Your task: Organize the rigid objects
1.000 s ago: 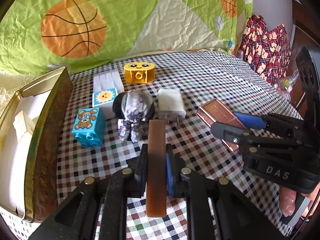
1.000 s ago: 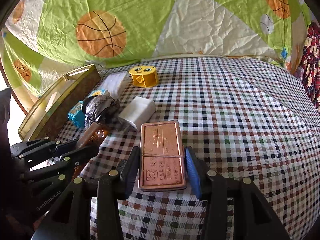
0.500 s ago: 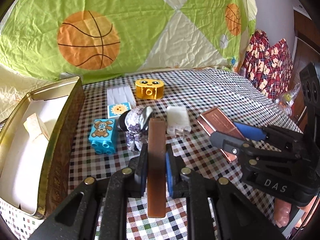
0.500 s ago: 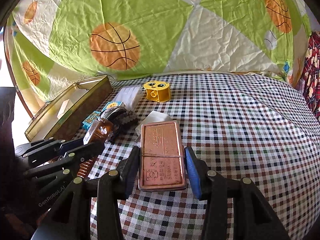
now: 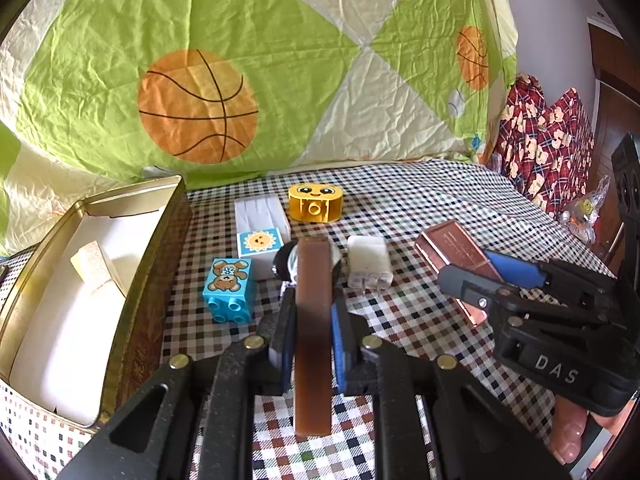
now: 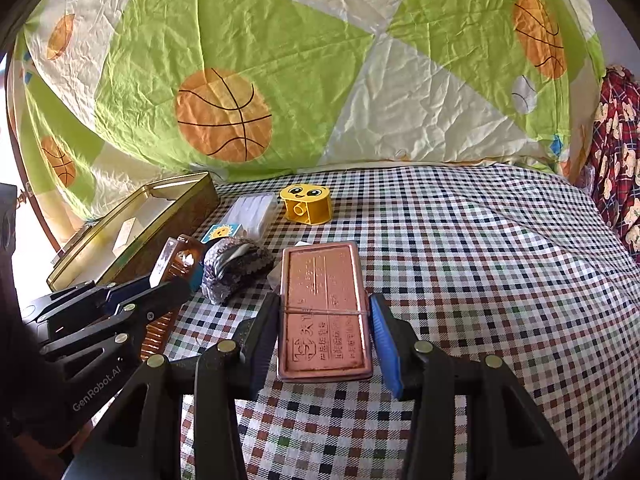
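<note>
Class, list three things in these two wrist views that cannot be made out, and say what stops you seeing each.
1. Left wrist view: the dark patterned object is mostly hidden behind the brown bar in the left claw.
2. Right wrist view: the white charger is almost fully hidden behind the copper tin.
3. Left wrist view: the gold box has its near end cut off by the frame edge.

Two black hand-held tongs with blue pads

Left tongs (image 5: 313, 344): matte black plastic arms with triangular cut-outs, brass-coloured round screws at the joints, blue pads; "GenRobot.AI" in pale letters on the body, seen from the right wrist. Right tongs (image 6: 325, 340): same black linkage, brass screws and blue pads; white "DAS" lettering on its side, seen from the left wrist.
</note>
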Motion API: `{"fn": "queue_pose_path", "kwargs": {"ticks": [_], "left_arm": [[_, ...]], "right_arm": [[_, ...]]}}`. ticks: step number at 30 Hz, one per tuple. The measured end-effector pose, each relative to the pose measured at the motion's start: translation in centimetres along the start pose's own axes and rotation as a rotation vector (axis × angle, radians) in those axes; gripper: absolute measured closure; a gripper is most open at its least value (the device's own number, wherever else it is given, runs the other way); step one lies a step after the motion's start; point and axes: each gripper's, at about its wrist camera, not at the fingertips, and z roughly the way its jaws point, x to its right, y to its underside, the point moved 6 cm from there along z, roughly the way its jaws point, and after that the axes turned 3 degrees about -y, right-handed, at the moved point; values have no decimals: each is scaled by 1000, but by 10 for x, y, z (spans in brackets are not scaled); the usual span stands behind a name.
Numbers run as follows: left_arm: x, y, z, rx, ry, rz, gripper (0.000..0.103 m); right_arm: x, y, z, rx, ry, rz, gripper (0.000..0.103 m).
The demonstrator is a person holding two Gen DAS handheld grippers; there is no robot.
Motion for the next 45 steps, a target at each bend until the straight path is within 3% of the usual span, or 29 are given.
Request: {"fn": "queue_pose_path", "kwargs": {"ticks": [45], "left_arm": [[-3, -6, -33, 164, -53, 1, 89]], "right_arm": [[-11, -7, -44, 232, 95, -57, 55]]}}
